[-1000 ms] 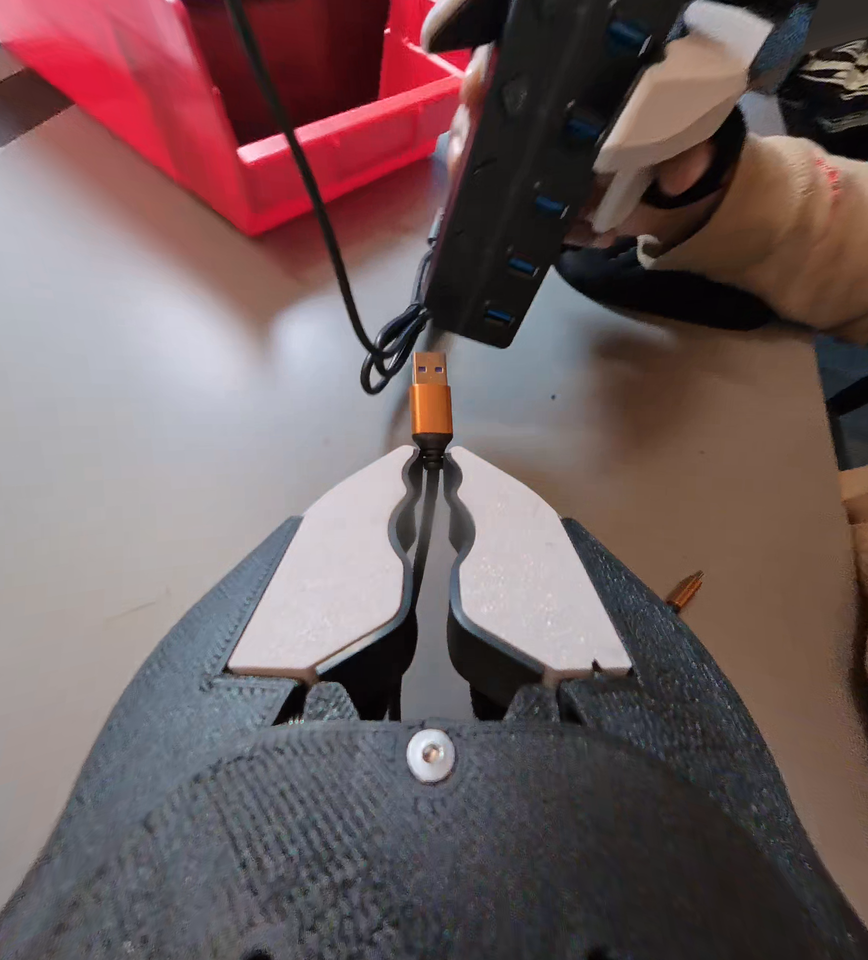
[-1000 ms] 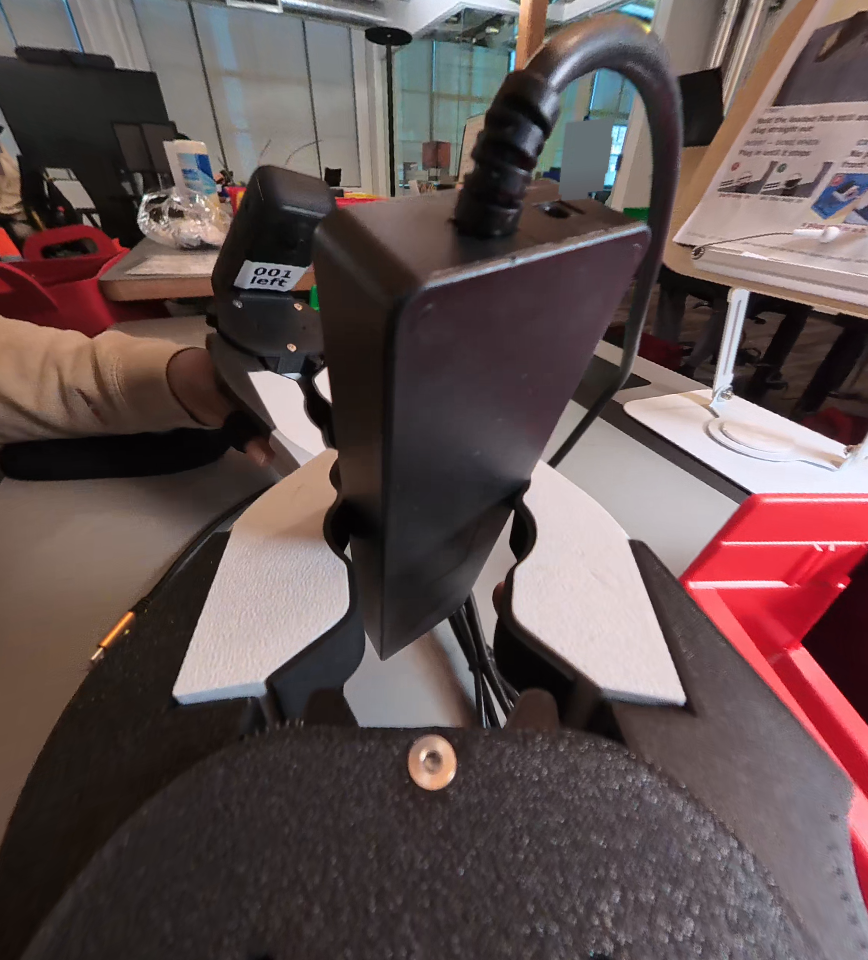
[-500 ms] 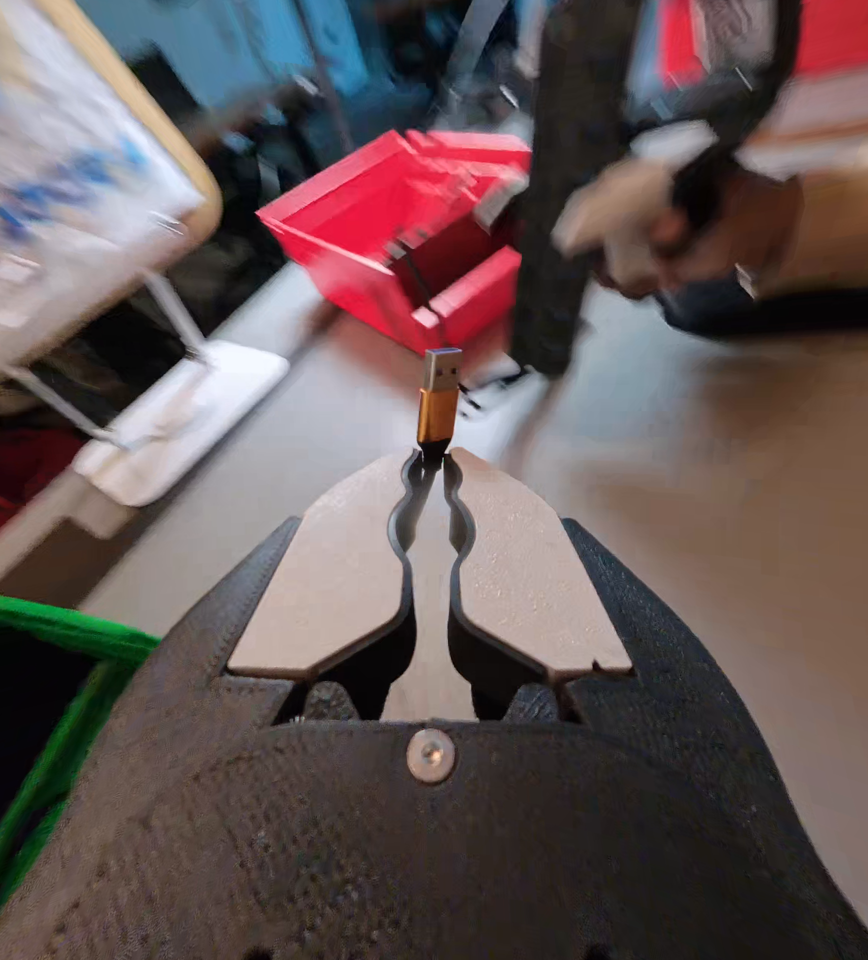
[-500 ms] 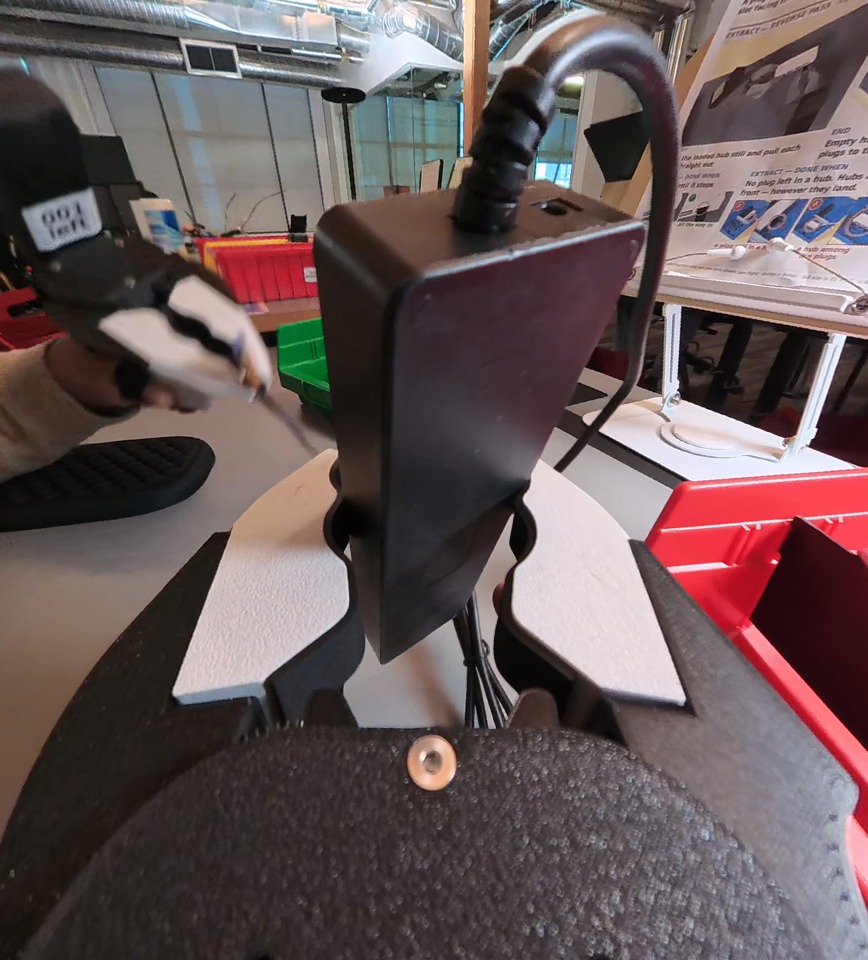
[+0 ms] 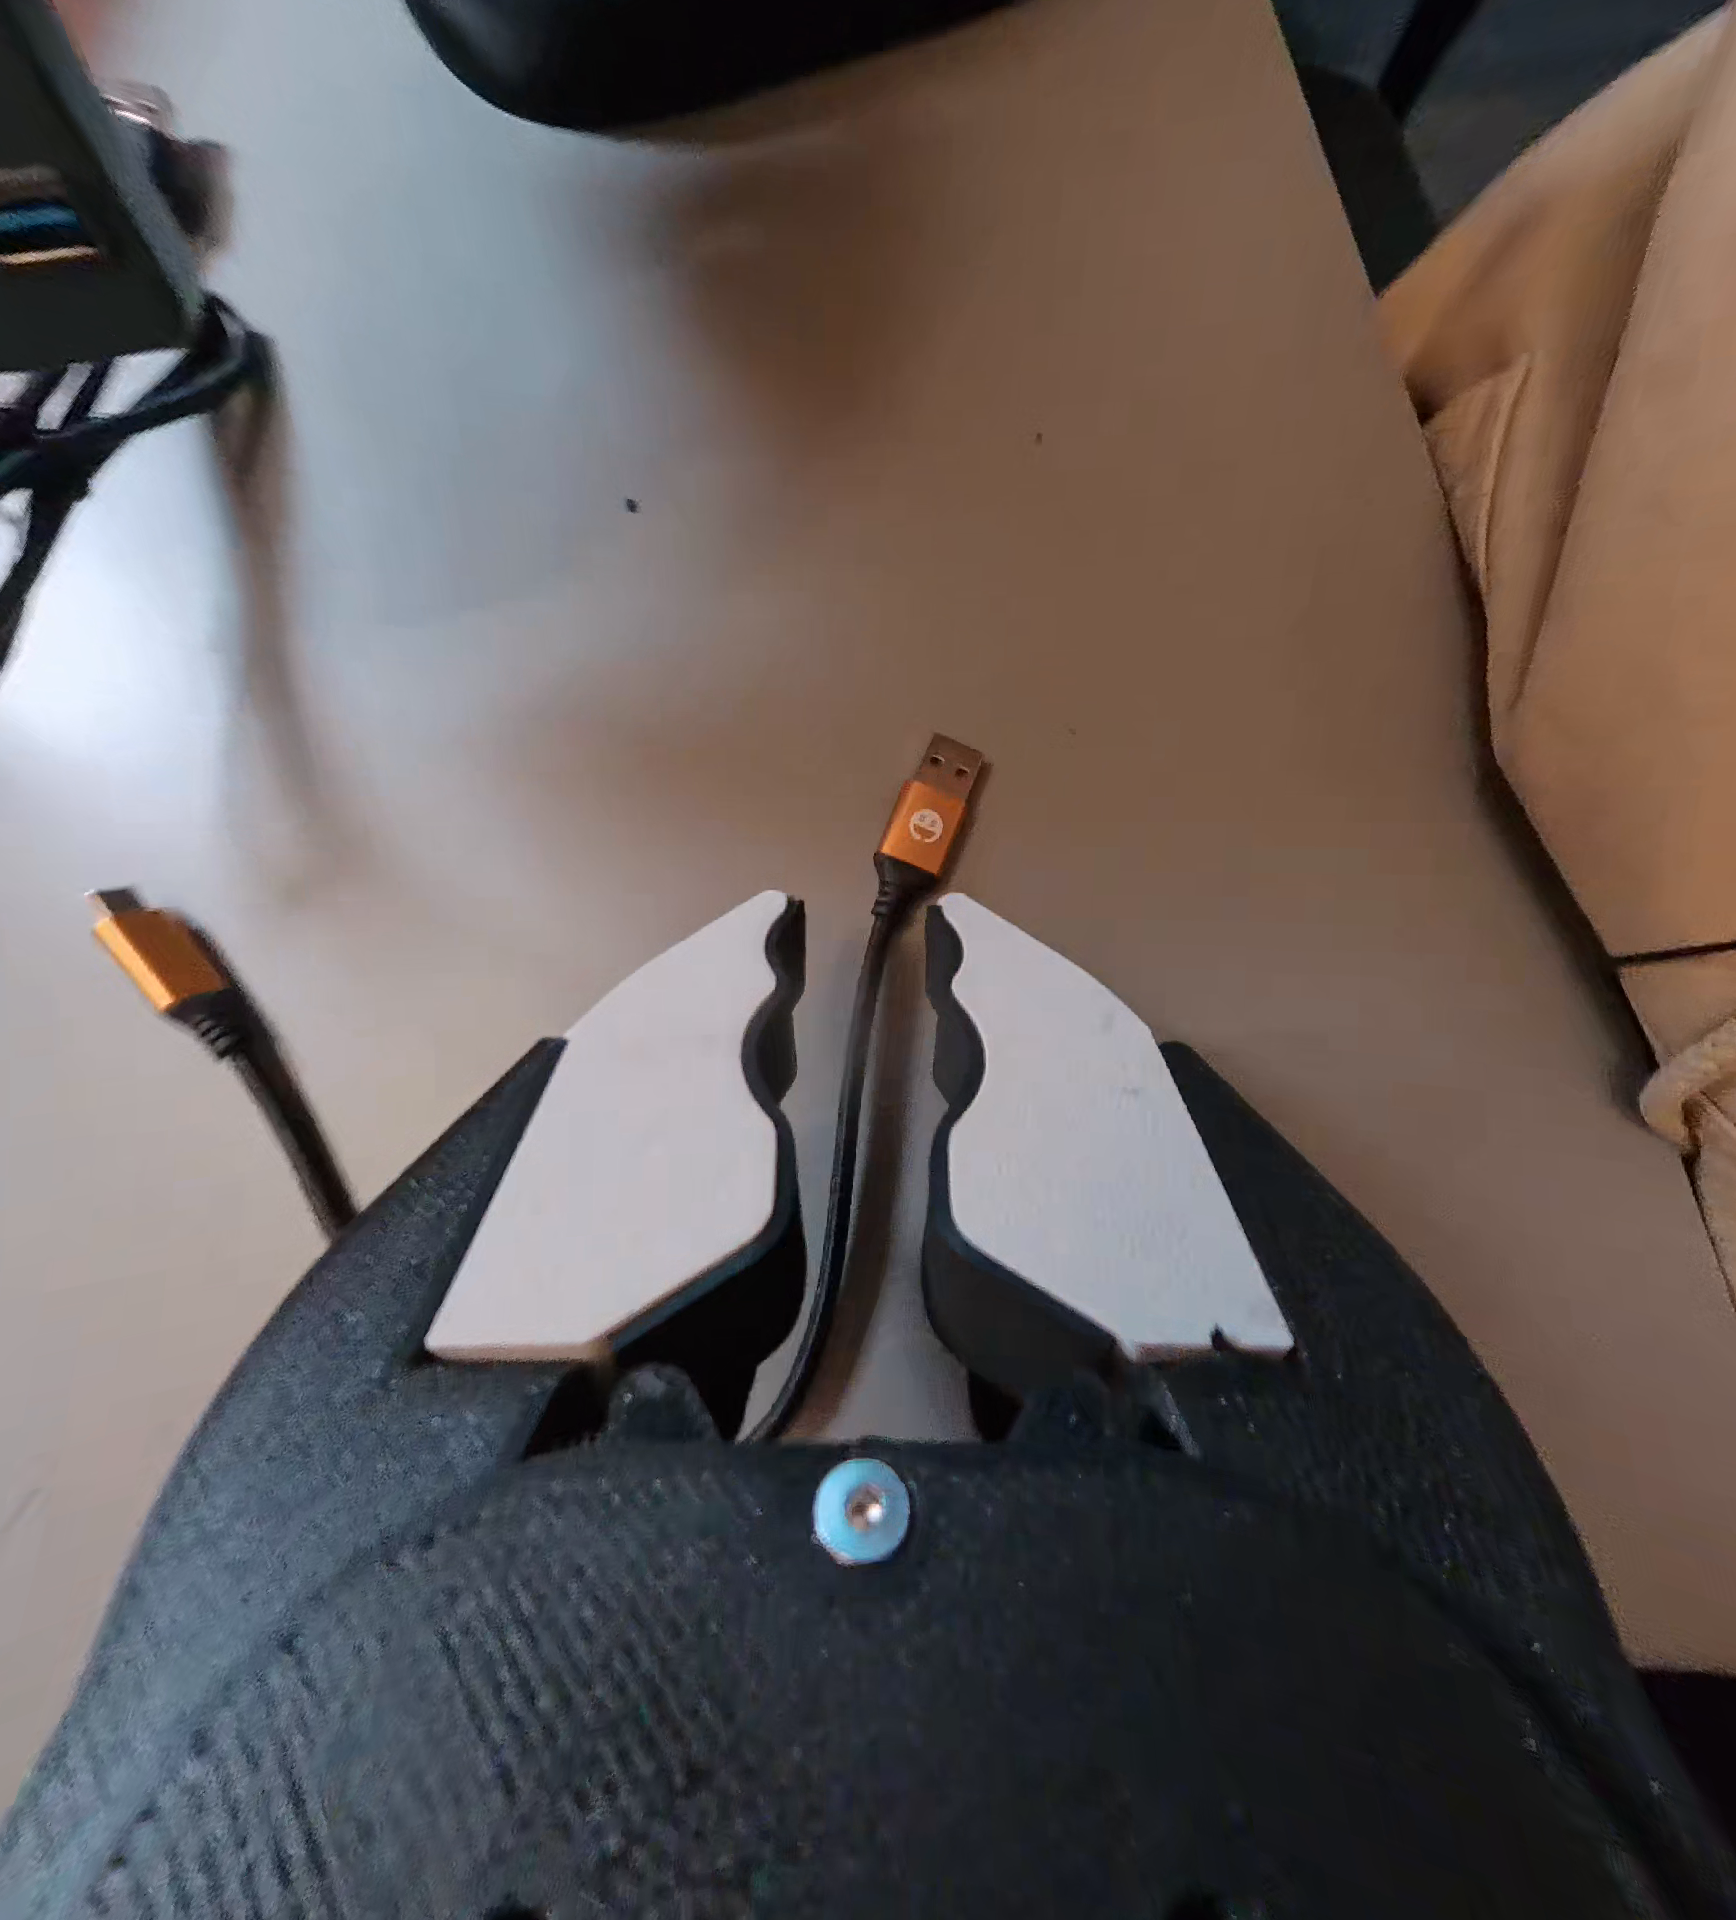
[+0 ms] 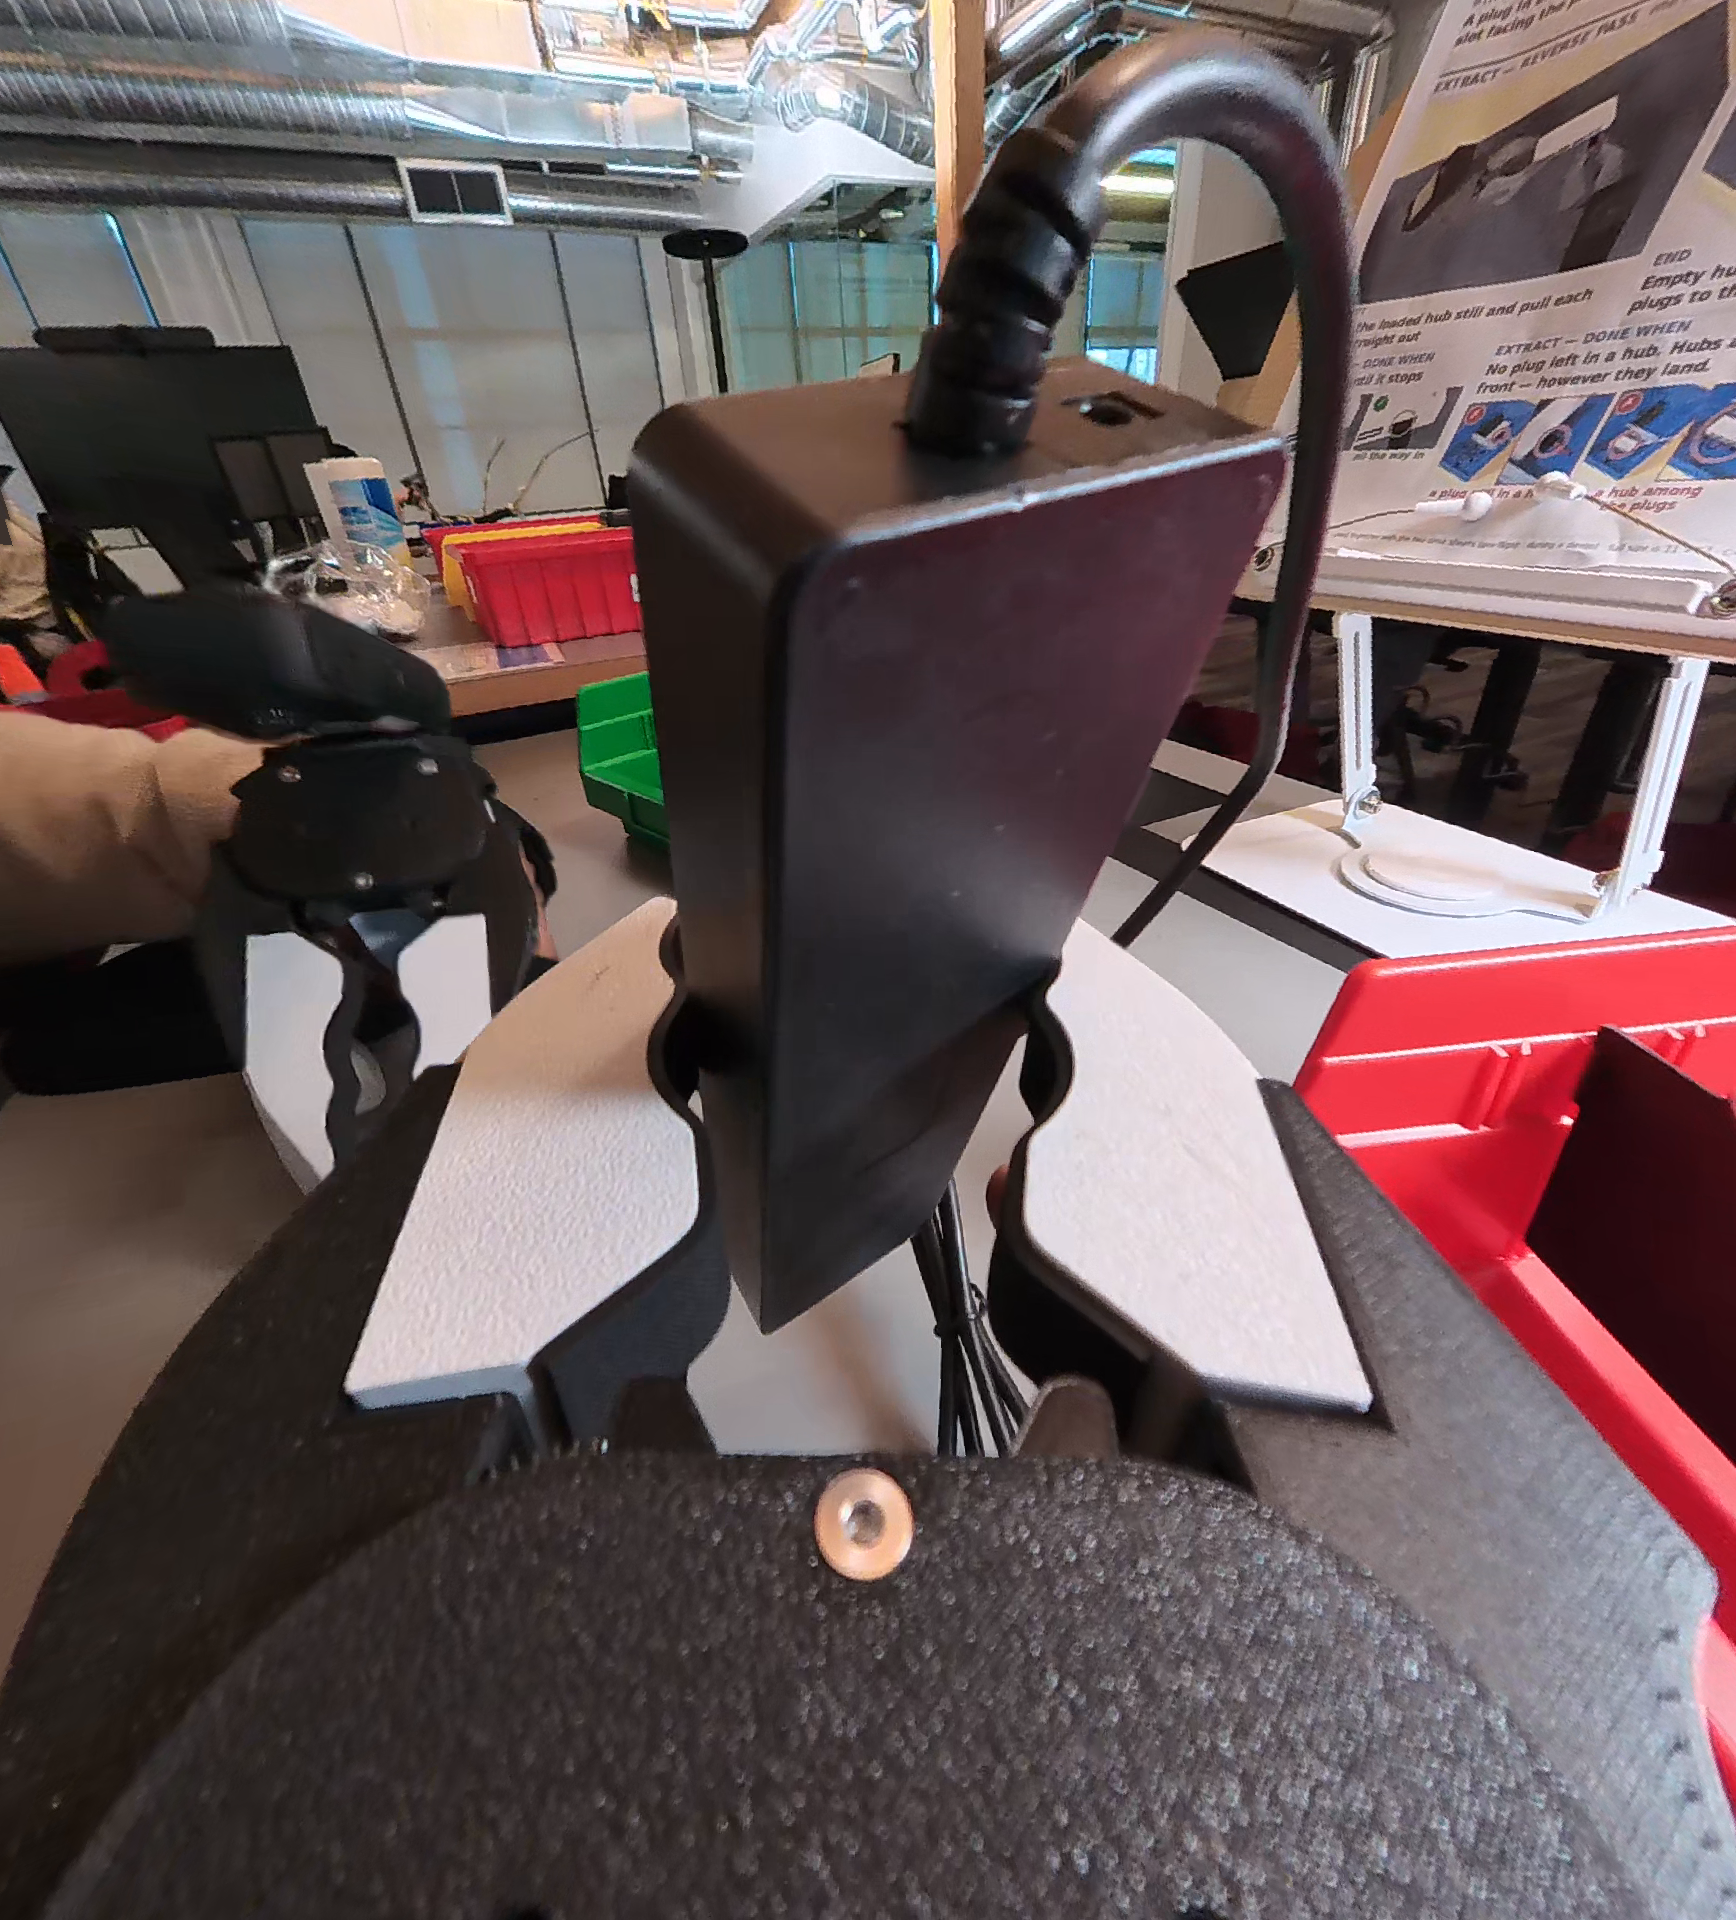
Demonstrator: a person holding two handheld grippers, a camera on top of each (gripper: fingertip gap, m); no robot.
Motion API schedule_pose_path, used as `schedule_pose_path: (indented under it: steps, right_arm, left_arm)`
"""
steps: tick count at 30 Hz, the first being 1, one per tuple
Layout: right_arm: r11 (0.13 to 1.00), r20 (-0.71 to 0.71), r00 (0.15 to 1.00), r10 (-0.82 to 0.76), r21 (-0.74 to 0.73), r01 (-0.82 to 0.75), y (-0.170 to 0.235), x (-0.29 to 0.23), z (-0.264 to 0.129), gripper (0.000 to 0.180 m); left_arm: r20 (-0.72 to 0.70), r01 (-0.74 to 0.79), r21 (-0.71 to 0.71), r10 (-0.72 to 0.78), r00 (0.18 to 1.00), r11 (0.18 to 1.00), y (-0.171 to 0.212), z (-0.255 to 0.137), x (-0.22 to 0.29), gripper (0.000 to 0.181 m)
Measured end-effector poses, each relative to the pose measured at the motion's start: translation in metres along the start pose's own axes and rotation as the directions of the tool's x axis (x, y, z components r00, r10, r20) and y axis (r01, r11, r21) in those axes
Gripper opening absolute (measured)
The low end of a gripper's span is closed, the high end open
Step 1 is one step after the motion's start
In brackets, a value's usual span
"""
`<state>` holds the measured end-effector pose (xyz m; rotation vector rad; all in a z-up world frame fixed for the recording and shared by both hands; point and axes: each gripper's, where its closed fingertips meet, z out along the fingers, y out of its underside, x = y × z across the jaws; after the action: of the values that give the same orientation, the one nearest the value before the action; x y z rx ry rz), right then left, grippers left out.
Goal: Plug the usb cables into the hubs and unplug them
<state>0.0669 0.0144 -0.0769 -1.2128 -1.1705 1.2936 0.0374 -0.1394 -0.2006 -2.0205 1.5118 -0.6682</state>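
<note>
Left gripper (image 5: 864,914): jaws parted, the cable (image 5: 848,1122) lying loose between them on the desk (image 5: 635,644); its orange plug (image 5: 924,821) rests flat just past the fingertips, metal tip pointing away; judged step: set the unplugged cable down, so lift straight up without snagging it. A second orange plug (image 5: 152,951) lies to the left. Right gripper (image 6: 859,1023): clamped on the upright black hub (image 6: 905,790); red bin (image 6: 1612,1164) beside it.

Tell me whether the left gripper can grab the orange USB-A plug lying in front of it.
Probably yes: the left gripper is open, the orange USB-A plug lies just past its fingertips on bare table, its black cable already between the jaws.
</note>
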Motion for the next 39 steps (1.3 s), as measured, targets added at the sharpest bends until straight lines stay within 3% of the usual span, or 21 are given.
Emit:
schedule_pose_path:
  steps: [5,10,13,17,23,31,39]
  right_arm:
    - [1.0,0.008,1.0,0.0,-0.002,0.0,0.0,-0.002,0.001,0.061]
    - [1.0,0.014,1.0,0.006,-0.007,-0.006,0.002,-0.003,0.002,0.061]
    - [1.0,0.013,1.0,0.009,-0.006,-0.009,0.002,-0.002,0.002,0.061]
    - [1.0,0.004,1.0,-0.008,-0.02,0.008,0.005,-0.002,0.003,0.061]
    - [0.998,-0.003,0.999,-0.036,-0.044,0.036,0.008,-0.004,0.006,0.061]
    - [0.998,-0.01,0.999,-0.042,-0.038,0.041,0.006,-0.004,0.005,0.061]
    - [0.996,-0.019,0.998,-0.062,-0.068,0.061,0.012,-0.004,0.006,0.061]
  left_arm:
    - [-0.086,-0.082,-0.078,0.075,0.993,0.994,0.005,0.019,0.007,0.023]
    - [0.005,-0.131,-0.091,0.132,0.991,0.987,0.006,0.026,-0.004,0.01]
    - [0.145,-0.06,-0.075,0.07,0.987,0.995,0.006,0.021,-0.025,0.009]
    - [0.231,0.088,0.072,-0.103,0.967,0.993,-0.008,0.0,-0.047,0.008]
    - [0.252,0.232,0.266,-0.3,0.92,0.936,-0.034,-0.038,-0.071,0.008]
    - [0.276,0.244,0.267,-0.317,0.907,0.932,-0.083,-0.066,-0.092,0.008]
    - [0.296,0.213,0.158,-0.252,0.921,0.964,-0.113,-0.062,-0.104,0.008]
